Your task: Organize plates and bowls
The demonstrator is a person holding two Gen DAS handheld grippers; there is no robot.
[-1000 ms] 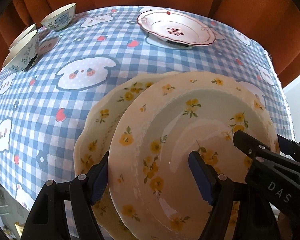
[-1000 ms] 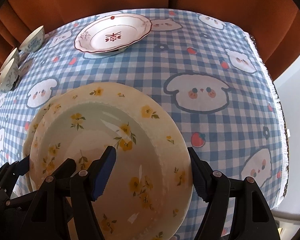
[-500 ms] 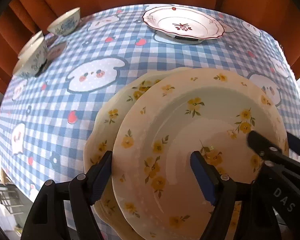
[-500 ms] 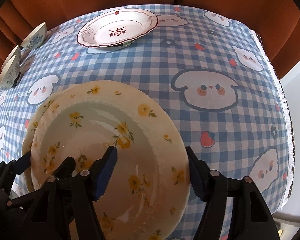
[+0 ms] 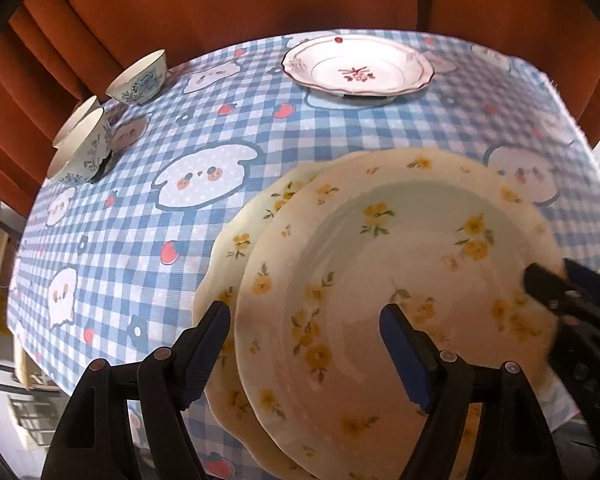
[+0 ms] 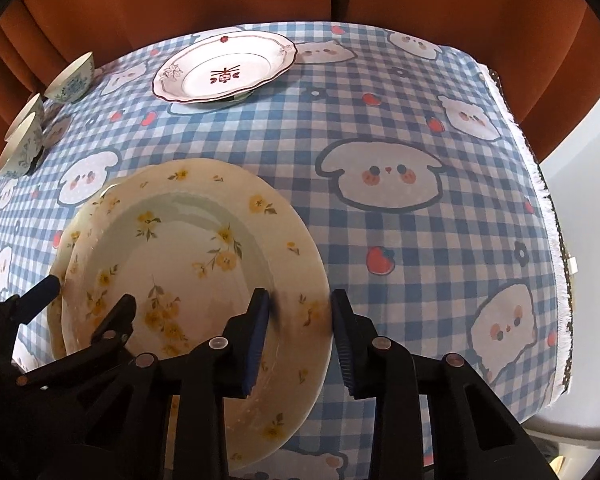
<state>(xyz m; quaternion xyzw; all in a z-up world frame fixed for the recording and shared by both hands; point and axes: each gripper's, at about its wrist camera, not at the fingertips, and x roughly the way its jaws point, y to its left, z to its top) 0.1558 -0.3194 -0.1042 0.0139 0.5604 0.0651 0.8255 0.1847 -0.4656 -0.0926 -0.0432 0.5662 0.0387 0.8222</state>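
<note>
My left gripper (image 5: 304,344) has its fingers spread wide across the near left rim of the upper yellow-flowered plate (image 5: 400,280), gripping nothing that I can confirm, which I judge steadies the pair while that plate sits offset to the right on the lower yellow-flowered plate (image 5: 236,240). My right gripper (image 6: 300,336) has its fingers partly closed astride the upper plate's near right rim, contact unconfirmed, presumably for a two-sided hold. Both plates lie face up on the checked counter (image 6: 400,120); being round, they have no long axis.
</note>
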